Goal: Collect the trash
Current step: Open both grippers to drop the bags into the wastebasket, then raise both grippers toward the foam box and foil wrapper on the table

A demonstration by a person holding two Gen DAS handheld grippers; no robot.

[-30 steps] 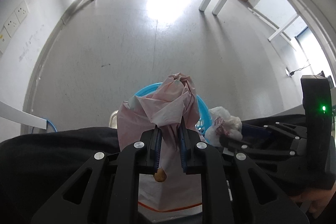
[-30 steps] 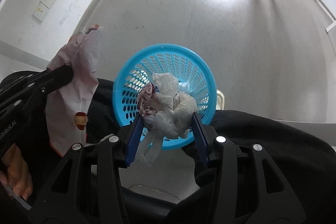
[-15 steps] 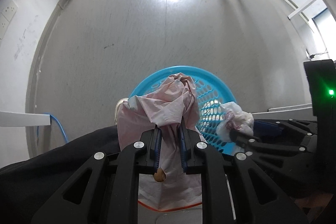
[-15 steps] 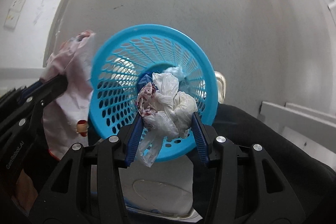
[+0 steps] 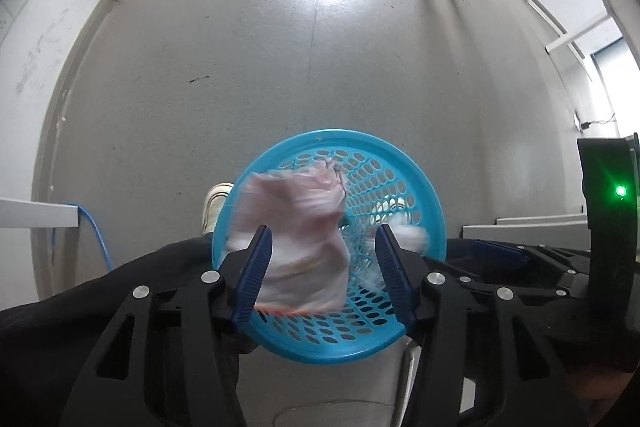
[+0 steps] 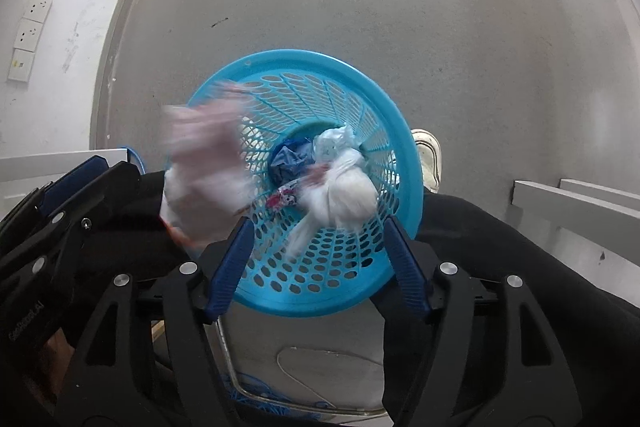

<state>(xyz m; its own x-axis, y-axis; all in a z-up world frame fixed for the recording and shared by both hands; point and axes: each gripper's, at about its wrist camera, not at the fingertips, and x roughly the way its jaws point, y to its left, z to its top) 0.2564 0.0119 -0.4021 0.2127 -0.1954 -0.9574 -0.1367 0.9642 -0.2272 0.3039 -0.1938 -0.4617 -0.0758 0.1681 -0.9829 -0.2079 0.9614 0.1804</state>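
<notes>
Falling as a blurred mass, the crumpled pale pink plastic bag [image 5: 300, 239] drops between the left gripper [image 5: 324, 267], whose blue ribbed jaws have just been opening and now stand apart with nothing pressed between them; it sits over the left part of the round blue perforated plastic basket [image 5: 400, 335]. I judge it feather-light, limp and slippery, a thing that crushes to nothing and is best pinched at a bunched fold rather than a flat face. Further right, the knotted white plastic bag with a red-printed scrap [image 6: 344, 195] tumbles inside the same basket, above a dark blue crumpled wrapper [image 6: 290, 161] on its floor. It looks just as soft and weightless, and its twisted neck offers the surest hold. The right gripper [image 6: 318, 259] has also just been opening, its jaws wide with only air between the pads. The basket itself seems thin, stiff and springy, its rim the natural grip, standing on smooth grey speckled floor [image 5: 280, 67].
</notes>
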